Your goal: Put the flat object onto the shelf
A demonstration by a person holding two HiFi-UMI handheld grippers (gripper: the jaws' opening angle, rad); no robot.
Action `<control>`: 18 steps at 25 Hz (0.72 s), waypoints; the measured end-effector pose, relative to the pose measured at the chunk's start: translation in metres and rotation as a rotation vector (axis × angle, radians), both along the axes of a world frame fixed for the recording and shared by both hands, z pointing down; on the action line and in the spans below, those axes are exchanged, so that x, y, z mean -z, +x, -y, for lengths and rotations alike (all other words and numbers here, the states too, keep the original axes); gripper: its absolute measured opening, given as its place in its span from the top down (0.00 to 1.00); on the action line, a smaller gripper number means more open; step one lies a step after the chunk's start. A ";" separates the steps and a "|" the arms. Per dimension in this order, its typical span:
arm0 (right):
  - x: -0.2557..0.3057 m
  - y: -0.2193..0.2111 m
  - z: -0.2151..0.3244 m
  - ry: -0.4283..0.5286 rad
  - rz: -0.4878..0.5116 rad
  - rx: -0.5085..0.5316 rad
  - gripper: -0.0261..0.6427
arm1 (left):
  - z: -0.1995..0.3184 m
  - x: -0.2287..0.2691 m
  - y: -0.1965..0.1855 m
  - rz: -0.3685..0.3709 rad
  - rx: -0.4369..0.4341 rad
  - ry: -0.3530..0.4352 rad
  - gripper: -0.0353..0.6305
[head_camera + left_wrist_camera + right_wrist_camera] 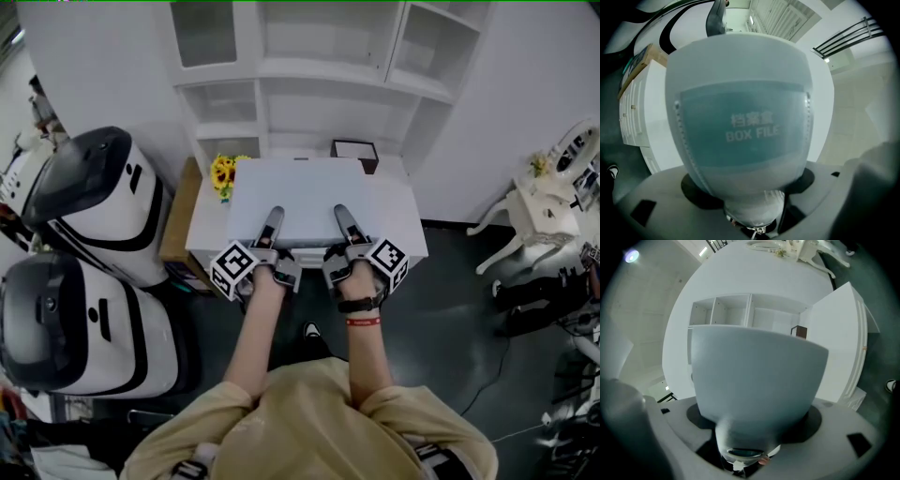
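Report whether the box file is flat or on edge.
Flat: the box file shows its broad face upward, left gripper and right gripper clamping its near edge.

Even, cool indoor light; gripper views fisheye-warped with dark corners, the close box file softly blurred.

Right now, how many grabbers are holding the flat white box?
2: the left gripper clamps the box file at its near edge's left, the right gripper at its right.
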State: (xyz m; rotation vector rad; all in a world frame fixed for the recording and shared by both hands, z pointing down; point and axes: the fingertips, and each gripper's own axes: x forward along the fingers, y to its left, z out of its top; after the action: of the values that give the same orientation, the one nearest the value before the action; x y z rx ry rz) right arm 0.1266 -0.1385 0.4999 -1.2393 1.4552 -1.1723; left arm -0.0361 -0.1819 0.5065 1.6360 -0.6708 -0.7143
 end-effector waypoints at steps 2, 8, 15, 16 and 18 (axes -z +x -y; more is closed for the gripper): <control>0.003 0.004 0.008 -0.005 -0.008 0.000 0.42 | 0.008 0.001 0.004 -0.006 -0.001 -0.007 0.42; 0.013 0.011 0.029 -0.007 -0.013 -0.002 0.42 | 0.031 0.011 0.011 -0.013 -0.002 -0.007 0.42; 0.028 0.023 0.059 0.033 0.001 -0.004 0.42 | 0.060 0.030 0.023 -0.002 -0.017 0.012 0.42; 0.030 0.025 0.062 0.029 0.003 -0.009 0.42 | 0.064 0.032 0.025 0.003 -0.020 0.008 0.42; 0.034 0.028 0.068 0.007 0.013 -0.022 0.42 | 0.071 0.034 0.028 0.019 -0.024 -0.013 0.42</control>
State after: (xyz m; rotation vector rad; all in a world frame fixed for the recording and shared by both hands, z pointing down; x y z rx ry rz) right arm 0.1544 -0.2067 0.4661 -1.2377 1.4311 -1.1583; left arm -0.0081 -0.2525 0.4729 1.6380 -0.6676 -0.6764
